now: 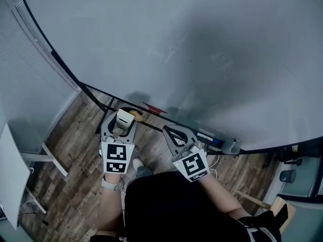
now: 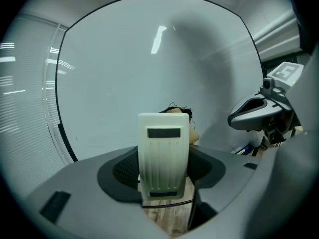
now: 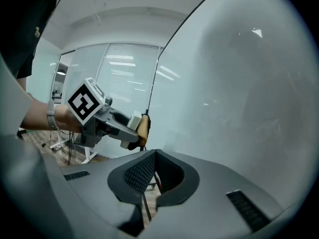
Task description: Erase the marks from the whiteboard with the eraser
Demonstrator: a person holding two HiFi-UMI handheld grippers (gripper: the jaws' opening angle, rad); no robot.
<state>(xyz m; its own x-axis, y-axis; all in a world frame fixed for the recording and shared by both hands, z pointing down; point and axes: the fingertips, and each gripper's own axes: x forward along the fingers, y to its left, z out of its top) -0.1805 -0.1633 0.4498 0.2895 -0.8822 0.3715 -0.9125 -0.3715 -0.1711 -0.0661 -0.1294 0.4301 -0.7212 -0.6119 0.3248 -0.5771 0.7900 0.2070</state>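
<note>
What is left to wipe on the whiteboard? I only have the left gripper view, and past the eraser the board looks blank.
Observer: The head view shows faint grey traces on the whiteboard, right of centre in the shadowed patch.
Operator: Is the right claw free?
Observer: Yes. In the right gripper view, the right claw is shut with nothing in it.
Operator: Which face of the eraser is toward the board?
Observer: Seen from the side in the right gripper view, the eraser has its tan pad on the board side.
</note>
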